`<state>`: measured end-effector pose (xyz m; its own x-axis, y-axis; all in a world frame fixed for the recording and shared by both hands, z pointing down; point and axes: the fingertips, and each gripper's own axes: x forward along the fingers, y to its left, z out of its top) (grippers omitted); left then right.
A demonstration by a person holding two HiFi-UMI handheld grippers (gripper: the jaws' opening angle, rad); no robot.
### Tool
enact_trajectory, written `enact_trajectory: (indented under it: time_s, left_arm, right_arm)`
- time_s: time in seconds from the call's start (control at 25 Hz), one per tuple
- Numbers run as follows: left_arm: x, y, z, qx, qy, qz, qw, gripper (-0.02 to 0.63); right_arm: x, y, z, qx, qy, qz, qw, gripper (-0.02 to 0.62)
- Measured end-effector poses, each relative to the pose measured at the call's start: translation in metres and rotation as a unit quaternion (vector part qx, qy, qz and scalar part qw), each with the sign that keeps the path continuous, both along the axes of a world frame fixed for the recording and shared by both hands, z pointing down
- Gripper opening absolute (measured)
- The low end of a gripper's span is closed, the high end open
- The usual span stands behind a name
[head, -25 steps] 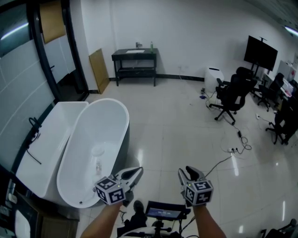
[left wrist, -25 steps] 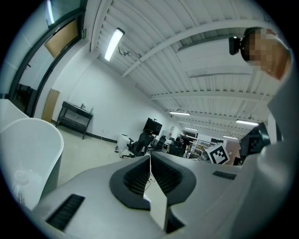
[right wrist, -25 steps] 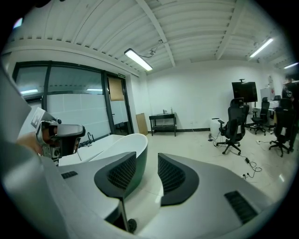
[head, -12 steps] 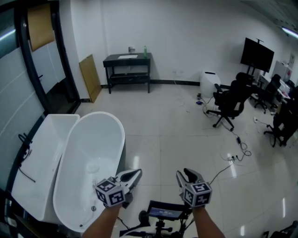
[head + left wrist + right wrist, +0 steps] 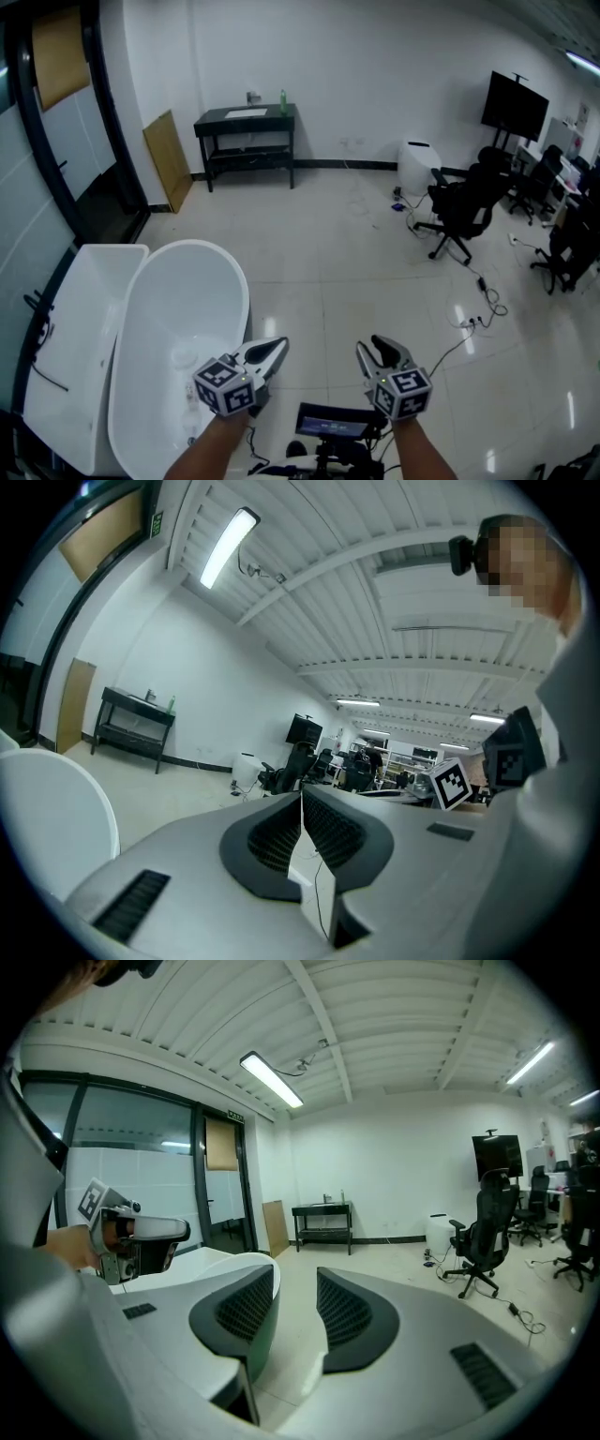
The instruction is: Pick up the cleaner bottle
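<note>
Just left of the left tongs (image 5: 272,350) curves the rim of a white bathtub (image 5: 242,292). Those tongs are closed, jaw against jaw, with nothing in them. Far ahead of them a black bench (image 5: 246,120) stands at the wall. On its top, near the right-hand end, a small green bottle (image 5: 282,96) stands upright; this is most likely the cleaner bottle. It looks like light, stiff plastic, probably smooth and apt to slip, so the body below the neck seems the place to clamp, squarely. The right tongs (image 5: 377,349) are spread apart and empty. Between both tongs and the bench the tiled floor (image 5: 328,262) lies open. Right of the right tongs, office chairs (image 5: 459,211) and a loose cable (image 5: 473,309) narrow the way.
</note>
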<state>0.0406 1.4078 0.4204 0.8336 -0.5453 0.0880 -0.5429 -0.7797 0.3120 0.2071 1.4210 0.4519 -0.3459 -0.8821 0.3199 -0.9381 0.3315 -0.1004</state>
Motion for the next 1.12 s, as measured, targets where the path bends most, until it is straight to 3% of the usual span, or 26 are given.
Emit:
enact_trajectory:
  time_s: [0.36, 0.68, 1.12]
  left_arm:
    - [0.018, -0.099, 0.002, 0.016, 0.009, -0.024, 0.9996, -0.002]
    - [0.067, -0.211, -0.009, 0.015, 0.004, -0.061, 0.9980, -0.002]
    - [0.099, -0.315, 0.009, -0.016, -0.006, -0.075, 0.9970, -0.002]
  right_arm:
    - [0.019, -0.113, 0.024, -0.010, -0.027, -0.041, 0.999, 0.150]
    - [0.067, -0.236, 0.005, -0.008, -0.014, -0.073, 0.997, 0.150]
    - [0.106, -0.342, 0.013, -0.026, -0.029, -0.067, 0.997, 0.150]
